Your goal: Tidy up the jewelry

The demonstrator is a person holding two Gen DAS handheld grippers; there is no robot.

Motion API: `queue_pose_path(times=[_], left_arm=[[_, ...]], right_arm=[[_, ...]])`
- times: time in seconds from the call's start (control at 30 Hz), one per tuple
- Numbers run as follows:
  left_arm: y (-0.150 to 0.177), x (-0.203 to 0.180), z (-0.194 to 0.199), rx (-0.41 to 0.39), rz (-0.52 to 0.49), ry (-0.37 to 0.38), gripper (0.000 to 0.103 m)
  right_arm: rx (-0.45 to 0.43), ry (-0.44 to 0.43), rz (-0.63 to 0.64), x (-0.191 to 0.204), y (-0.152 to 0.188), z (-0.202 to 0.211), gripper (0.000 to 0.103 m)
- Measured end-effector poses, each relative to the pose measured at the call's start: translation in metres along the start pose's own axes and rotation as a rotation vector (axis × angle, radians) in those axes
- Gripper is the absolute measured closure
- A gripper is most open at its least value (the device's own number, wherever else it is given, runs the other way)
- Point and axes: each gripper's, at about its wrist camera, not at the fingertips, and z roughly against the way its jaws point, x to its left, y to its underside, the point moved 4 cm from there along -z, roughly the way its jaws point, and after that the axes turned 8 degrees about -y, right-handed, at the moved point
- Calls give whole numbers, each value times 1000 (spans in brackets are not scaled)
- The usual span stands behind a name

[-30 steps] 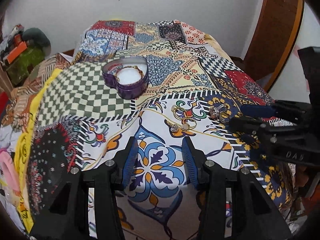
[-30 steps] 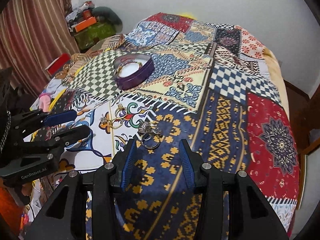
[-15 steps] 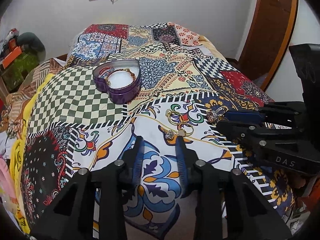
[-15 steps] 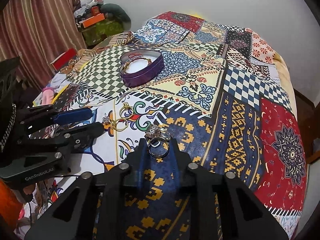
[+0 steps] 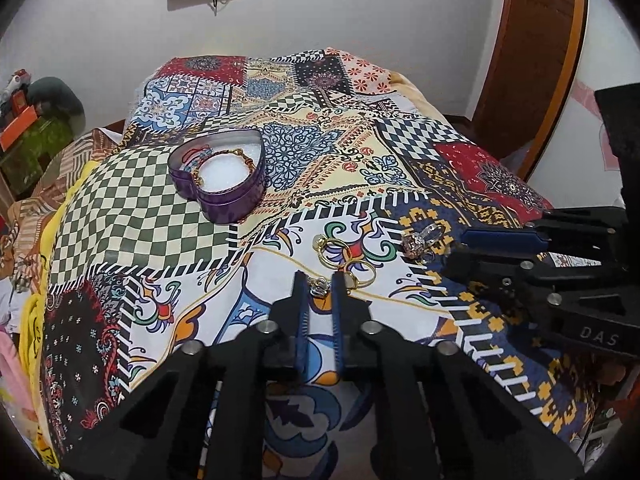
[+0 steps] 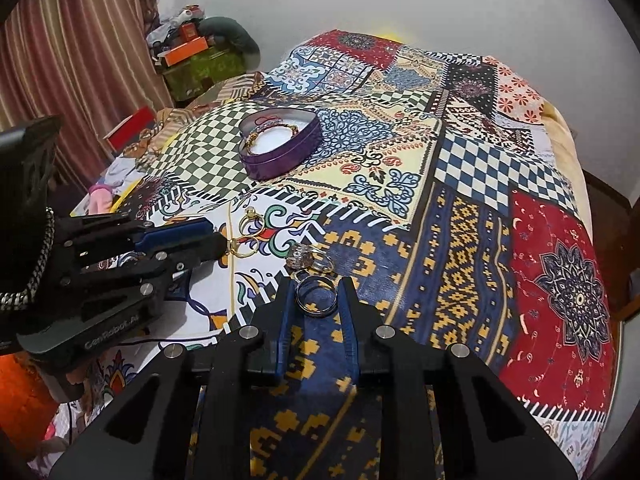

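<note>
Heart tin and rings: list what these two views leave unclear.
- Heart tin: its near floor is hidden by its own wall in both views.
- Small ring in the left tongs: its band is hidden by the fingers.
- Silver band in the right tongs: whether the pads touch it is unclear.
- Ring cluster: too tangled to count.

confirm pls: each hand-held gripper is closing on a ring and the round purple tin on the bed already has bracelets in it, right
Only the shape is wrong: the purple tin is heart-shaped, as the left wrist view shows. It does hold bracelets, and each hand-held gripper has a ring between its fingers.
</note>
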Motion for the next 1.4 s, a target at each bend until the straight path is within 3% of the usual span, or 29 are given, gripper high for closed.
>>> queue_pose_path(times=[0.53, 0.97, 1.4], left_arm=[[-16, 21, 42, -78, 68, -20, 95], [-42, 46, 73, -168, 96, -70, 95], [-70, 75, 71, -213, 117, -104, 95]], right_arm=[[-91, 18, -13, 5, -17, 34, 83], [-178, 12, 26, 30, -59, 55, 83], [-260, 11, 74, 51, -101, 62, 83]])
